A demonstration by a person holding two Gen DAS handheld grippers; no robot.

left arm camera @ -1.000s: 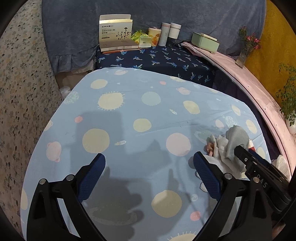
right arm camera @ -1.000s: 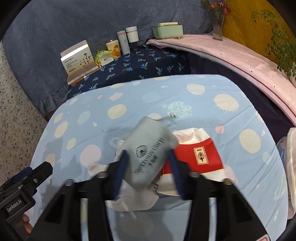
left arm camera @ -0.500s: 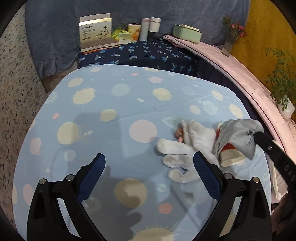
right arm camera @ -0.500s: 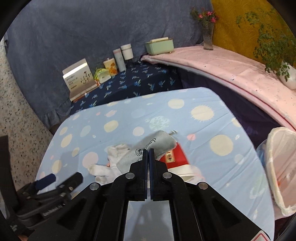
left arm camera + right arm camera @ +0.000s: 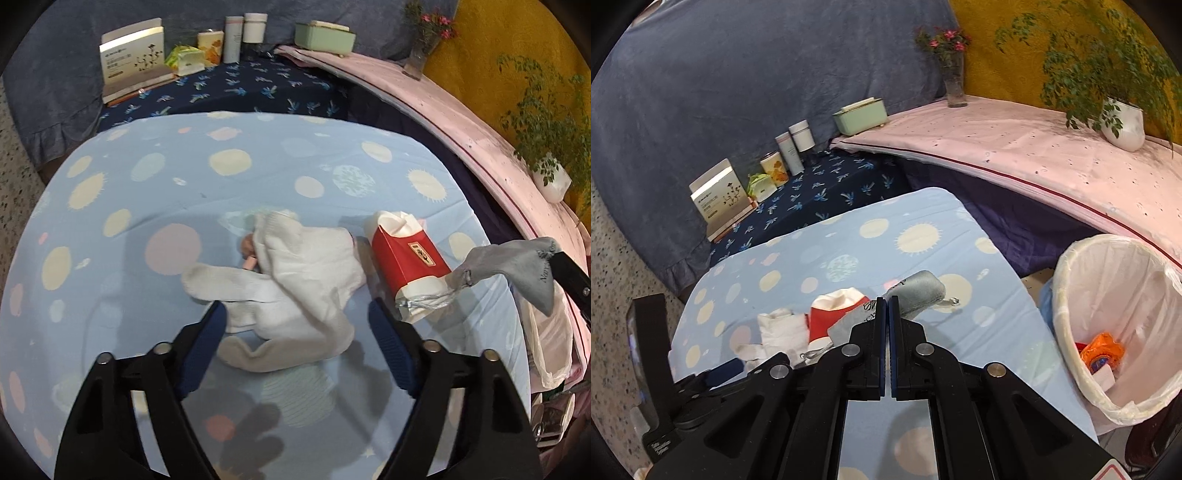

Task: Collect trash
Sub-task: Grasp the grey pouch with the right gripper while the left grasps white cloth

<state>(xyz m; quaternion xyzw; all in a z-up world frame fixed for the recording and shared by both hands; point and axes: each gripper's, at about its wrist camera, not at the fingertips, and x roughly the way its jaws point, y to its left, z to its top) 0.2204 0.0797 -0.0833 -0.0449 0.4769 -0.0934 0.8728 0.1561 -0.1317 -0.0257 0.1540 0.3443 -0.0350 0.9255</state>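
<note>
A low table under a pale blue cloth (image 5: 229,192) dotted with suns and planets fills the scene, with a white-lined trash bin (image 5: 1115,317) standing just off its right edge. The right gripper (image 5: 888,301) has its jaws pressed together on a grey fabric pouch (image 5: 517,262), which hangs lifted above the cloth's right edge near the bin. The left gripper (image 5: 297,317), jaws spread wide and holding nothing, hovers over the crumpled white socks (image 5: 295,280) at the cloth's middle, with a red-and-white tissue pack (image 5: 406,258) lying just right of them.
</note>
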